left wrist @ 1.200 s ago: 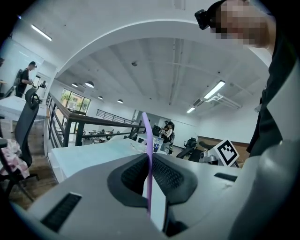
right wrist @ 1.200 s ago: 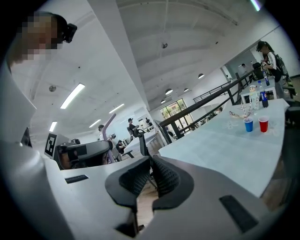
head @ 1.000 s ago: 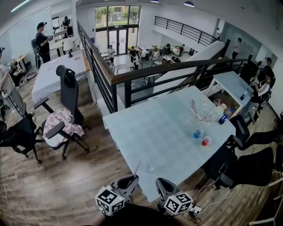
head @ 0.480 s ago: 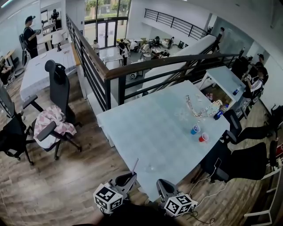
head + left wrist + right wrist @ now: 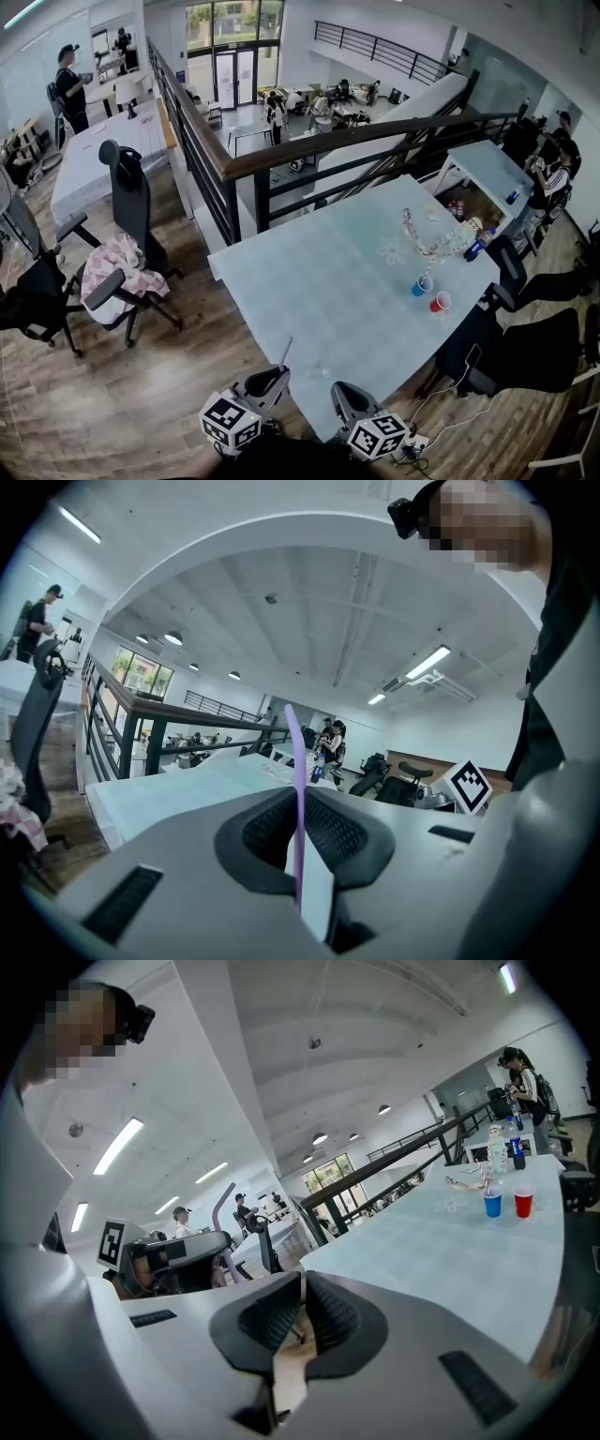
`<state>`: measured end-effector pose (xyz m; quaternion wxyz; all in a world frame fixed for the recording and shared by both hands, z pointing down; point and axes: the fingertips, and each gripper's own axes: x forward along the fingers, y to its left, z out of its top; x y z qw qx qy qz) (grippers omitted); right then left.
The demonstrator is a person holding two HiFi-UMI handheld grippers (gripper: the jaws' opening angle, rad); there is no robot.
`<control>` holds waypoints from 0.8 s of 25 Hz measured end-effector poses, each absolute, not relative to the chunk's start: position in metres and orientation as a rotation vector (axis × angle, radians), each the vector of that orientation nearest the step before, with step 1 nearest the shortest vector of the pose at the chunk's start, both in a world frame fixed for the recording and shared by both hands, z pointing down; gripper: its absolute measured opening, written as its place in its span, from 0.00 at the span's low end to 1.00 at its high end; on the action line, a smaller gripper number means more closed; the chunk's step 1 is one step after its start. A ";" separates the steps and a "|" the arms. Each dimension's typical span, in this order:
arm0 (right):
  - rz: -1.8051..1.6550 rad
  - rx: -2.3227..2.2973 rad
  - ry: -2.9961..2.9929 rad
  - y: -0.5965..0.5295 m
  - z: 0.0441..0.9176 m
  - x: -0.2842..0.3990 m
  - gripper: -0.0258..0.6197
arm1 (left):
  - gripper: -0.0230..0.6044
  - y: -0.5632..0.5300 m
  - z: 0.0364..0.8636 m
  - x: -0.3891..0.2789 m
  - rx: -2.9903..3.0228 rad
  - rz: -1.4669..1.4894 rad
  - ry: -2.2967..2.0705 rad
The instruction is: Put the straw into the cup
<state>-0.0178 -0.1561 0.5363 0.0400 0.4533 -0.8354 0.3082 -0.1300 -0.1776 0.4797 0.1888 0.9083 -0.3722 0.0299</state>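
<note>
A thin purple straw [image 5: 296,780] stands upright between the jaws of my left gripper [image 5: 298,808], which is shut on it. In the head view that left gripper [image 5: 268,382] hangs just off the near edge of the pale blue table [image 5: 319,281], and the straw [image 5: 284,354] points up over the edge. My right gripper [image 5: 345,397] is beside it at the same edge, shut with nothing in it [image 5: 302,1290]. A blue cup [image 5: 421,285] and a red cup [image 5: 439,302] stand far off near the table's right side. Both the blue cup [image 5: 492,1204] and the red cup [image 5: 523,1201] show in the right gripper view.
Behind the cups lie a clear twisted item and bottles [image 5: 441,239]. A dark railing [image 5: 281,155] runs behind the table. An office chair with a pink cloth [image 5: 117,267] stands left, black chairs [image 5: 525,352] right. People stand far away.
The head view has swung a little. Both grippers keep their places at the table's near edge, and the straw stays in the left one.
</note>
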 end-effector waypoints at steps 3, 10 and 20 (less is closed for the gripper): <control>0.951 1.387 -2.583 -0.169 0.534 -0.002 0.10 | 0.10 -0.190 0.477 -0.114 2.565 0.105 -1.069; 1.022 1.425 -2.576 -0.191 0.544 0.038 0.10 | 0.10 -0.226 0.480 -0.082 2.575 0.121 -1.098; 1.115 1.411 -2.551 -0.216 0.563 0.059 0.10 | 0.10 -0.270 0.487 -0.056 2.581 0.153 -1.111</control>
